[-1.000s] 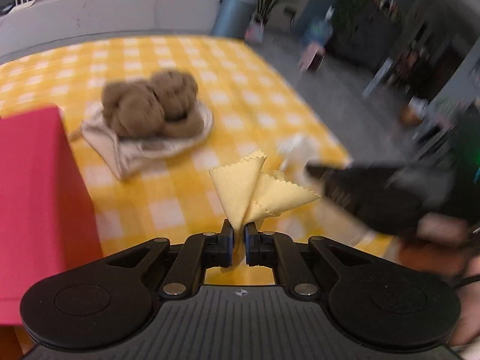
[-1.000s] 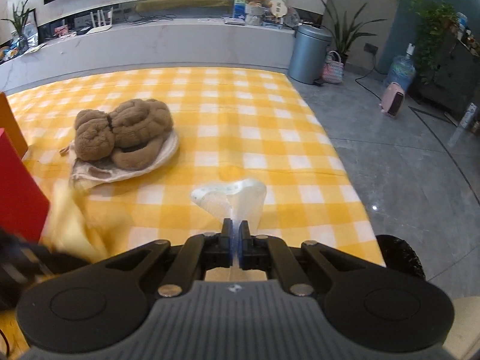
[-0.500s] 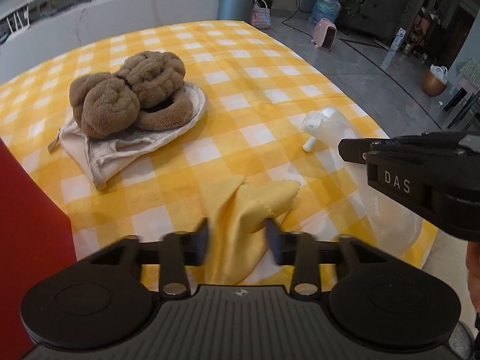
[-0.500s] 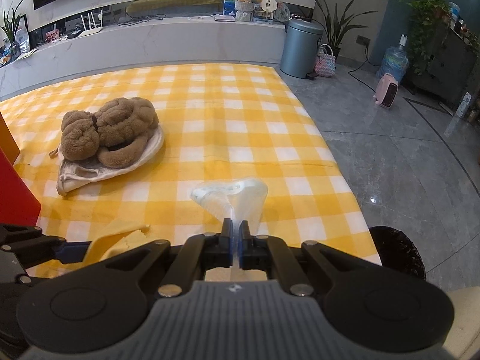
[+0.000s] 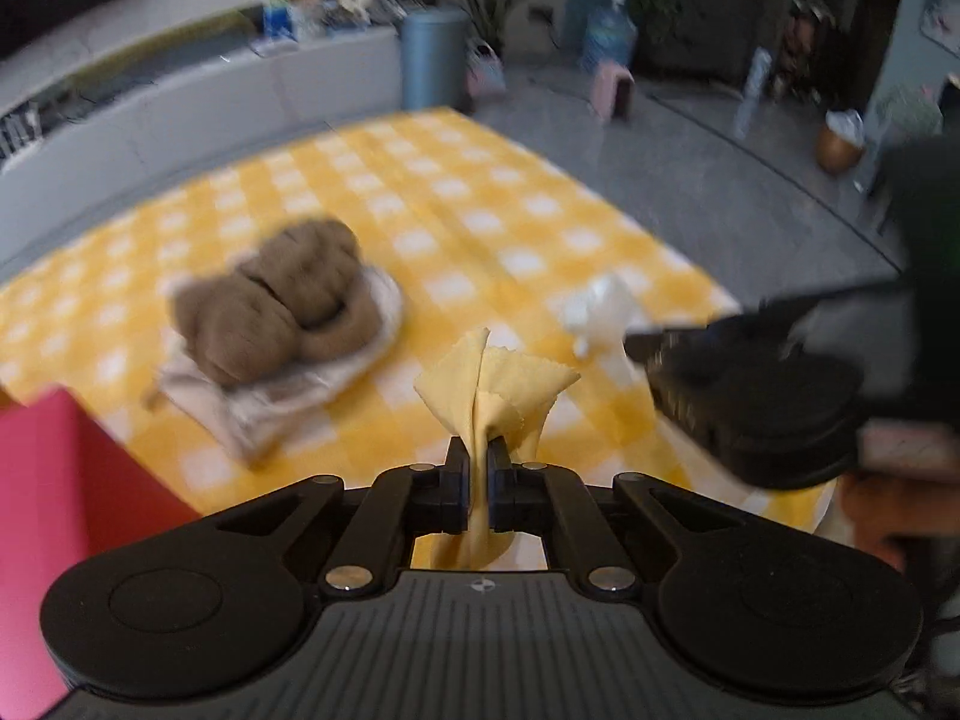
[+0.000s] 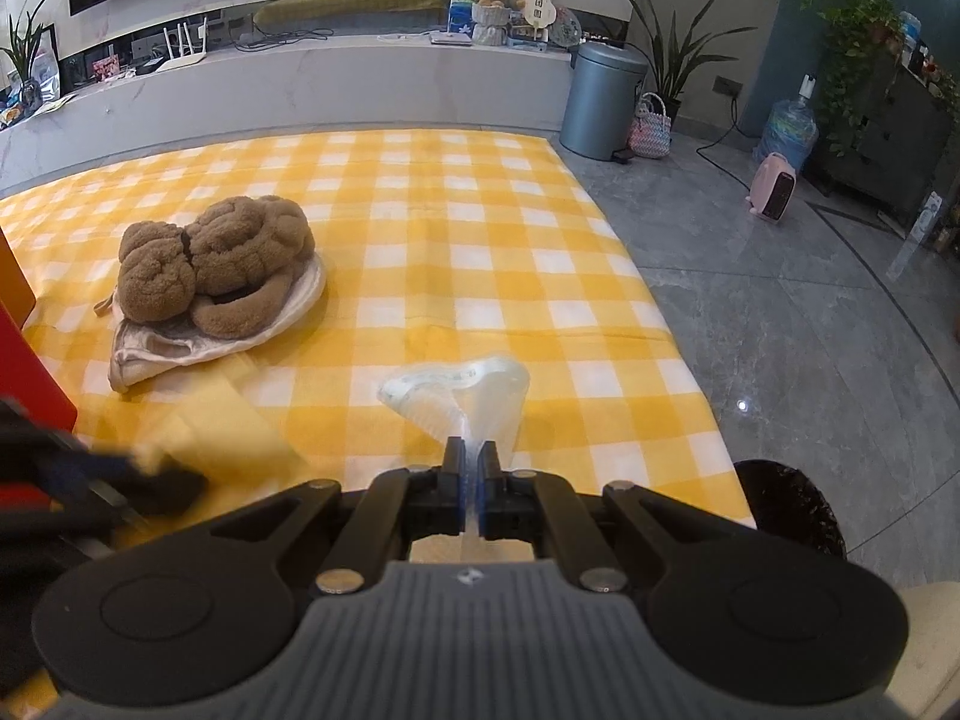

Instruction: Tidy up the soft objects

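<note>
While you hold the left gripper [image 5: 478, 468] above the checked tablecloth [image 5: 456, 204], its jaws, which have just been closing, are clamped on the yellow cloth [image 5: 492, 384]; the cloth's folds fan up past the fingertips and a tail hangs below them. In the left wrist view, the brown plush toy [image 5: 282, 306] lies on a pale fabric bag [image 5: 264, 408] up and to the left, well apart from the cloth. A red box [image 5: 66, 516] fills the left edge. The right gripper [image 5: 738, 384] crosses in from the right, blurred, near the cloth, with a white crumpled item [image 5: 600, 306] at its tip. A grey bin [image 5: 433, 57] stands on the floor beyond the table.

In the right wrist view, your right gripper [image 6: 472, 468] is clenched on a clear crumpled plastic piece [image 6: 462, 390] that stands up from the fingertips over the tablecloth [image 6: 480, 252]. The plush toy [image 6: 216, 258] sits on its bag [image 6: 174, 354] at the left. The left gripper [image 6: 90, 480] shows blurred at the lower left, with the yellow cloth [image 6: 228, 426] smeared beside it. The red box [image 6: 30, 372] stands at the left edge. Beyond the table you see the bin [image 6: 603, 99] and a pink heater [image 6: 777, 186].
</note>
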The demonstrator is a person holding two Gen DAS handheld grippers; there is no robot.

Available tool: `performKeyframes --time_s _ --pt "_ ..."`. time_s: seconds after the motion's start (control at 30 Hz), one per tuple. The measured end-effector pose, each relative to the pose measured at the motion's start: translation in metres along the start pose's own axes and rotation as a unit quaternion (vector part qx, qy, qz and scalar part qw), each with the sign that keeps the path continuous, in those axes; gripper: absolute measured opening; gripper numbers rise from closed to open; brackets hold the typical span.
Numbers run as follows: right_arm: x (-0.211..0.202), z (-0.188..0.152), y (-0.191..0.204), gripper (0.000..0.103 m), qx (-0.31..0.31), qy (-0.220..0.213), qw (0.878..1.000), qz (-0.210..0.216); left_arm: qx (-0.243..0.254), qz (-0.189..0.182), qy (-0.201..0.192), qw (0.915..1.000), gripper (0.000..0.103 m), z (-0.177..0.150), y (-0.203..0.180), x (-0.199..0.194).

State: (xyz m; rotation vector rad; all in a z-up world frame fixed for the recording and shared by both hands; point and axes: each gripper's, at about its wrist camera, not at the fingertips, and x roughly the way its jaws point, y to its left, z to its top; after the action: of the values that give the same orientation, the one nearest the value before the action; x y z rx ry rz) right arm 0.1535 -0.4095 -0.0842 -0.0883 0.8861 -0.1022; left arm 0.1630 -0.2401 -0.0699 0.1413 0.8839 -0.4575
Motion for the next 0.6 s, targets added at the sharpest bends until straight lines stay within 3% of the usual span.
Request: performKeyframes --time_s 0.13,0.33,0.6 --pt "-0.007 0.003 0.002 0.000 0.003 -0.016 1.000 0.013 -0.027 -0.016 -0.018 0.9993 0.006 0.011 0.013 -0.036" --pt "-0.033 0.011 0.007 0.000 0.014 -0.068 0.996 0.060 -0.037 0.004 -0.066 0.9971 0.006 0.018 0.036 -0.093" --pt "-0.088 0.032 0.029 0.000 0.034 -0.172 0.973 0.152 -0.086 0.039 -0.132 0.9867 0.006 0.011 0.092 -0.155"
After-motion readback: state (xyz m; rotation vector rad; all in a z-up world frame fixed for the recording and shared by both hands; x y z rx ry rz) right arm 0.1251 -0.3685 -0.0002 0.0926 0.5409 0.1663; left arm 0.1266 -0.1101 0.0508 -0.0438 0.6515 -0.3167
